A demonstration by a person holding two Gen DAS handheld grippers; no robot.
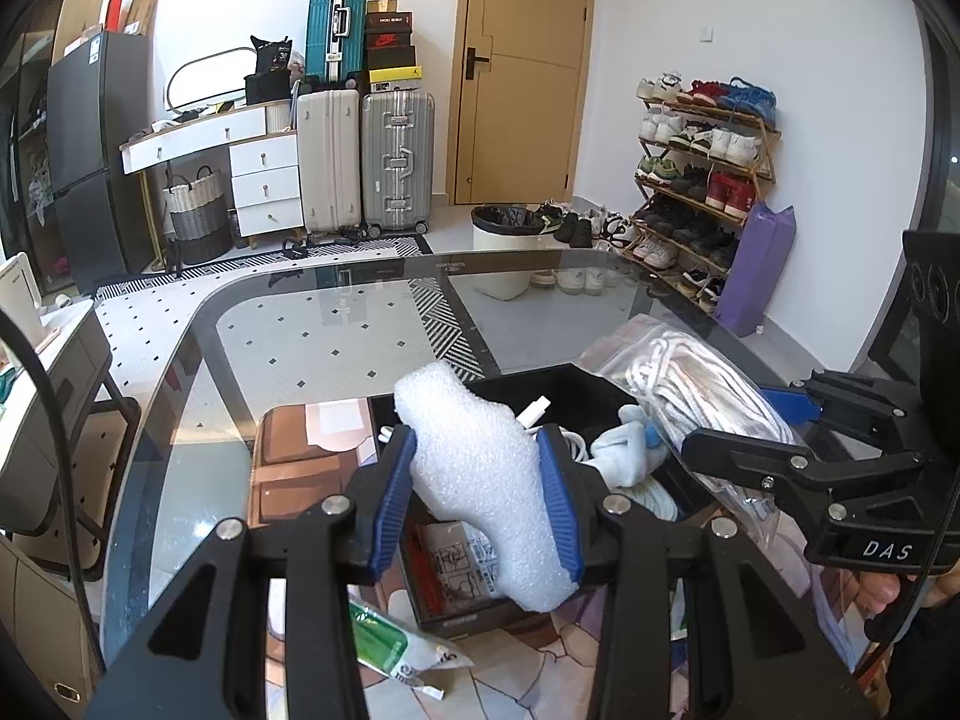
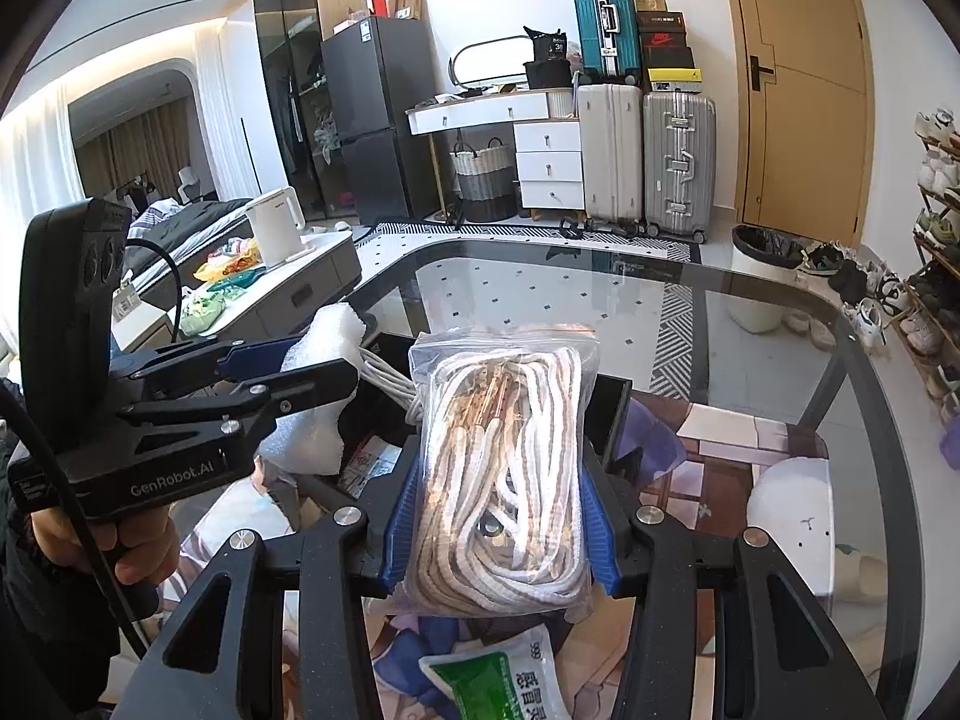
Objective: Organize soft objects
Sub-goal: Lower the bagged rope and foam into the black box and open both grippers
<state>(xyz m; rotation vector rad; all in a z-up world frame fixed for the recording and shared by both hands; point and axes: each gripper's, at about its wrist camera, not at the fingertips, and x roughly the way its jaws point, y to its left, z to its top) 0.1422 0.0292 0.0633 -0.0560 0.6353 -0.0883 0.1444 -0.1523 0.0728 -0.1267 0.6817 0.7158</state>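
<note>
My left gripper (image 1: 477,501) is shut on a white foam piece (image 1: 480,480) and holds it over the black box (image 1: 540,381) on the glass table. The box holds white cables and a pale blue soft item (image 1: 627,450). My right gripper (image 2: 501,516) is shut on a clear zip bag of white rope (image 2: 504,468), held above the box's right side (image 2: 621,408). The bag also shows in the left wrist view (image 1: 690,384), with the right gripper (image 1: 774,468) beside it. The left gripper (image 2: 288,378) and foam (image 2: 318,420) show at the left of the right wrist view.
A green and white packet (image 2: 498,684) lies on the patterned mat near me; it also shows in the left wrist view (image 1: 396,654). A white round item (image 2: 792,522) sits at the mat's right. The glass table edge (image 1: 198,324) curves at the left. Suitcases, shoe rack and bin stand beyond.
</note>
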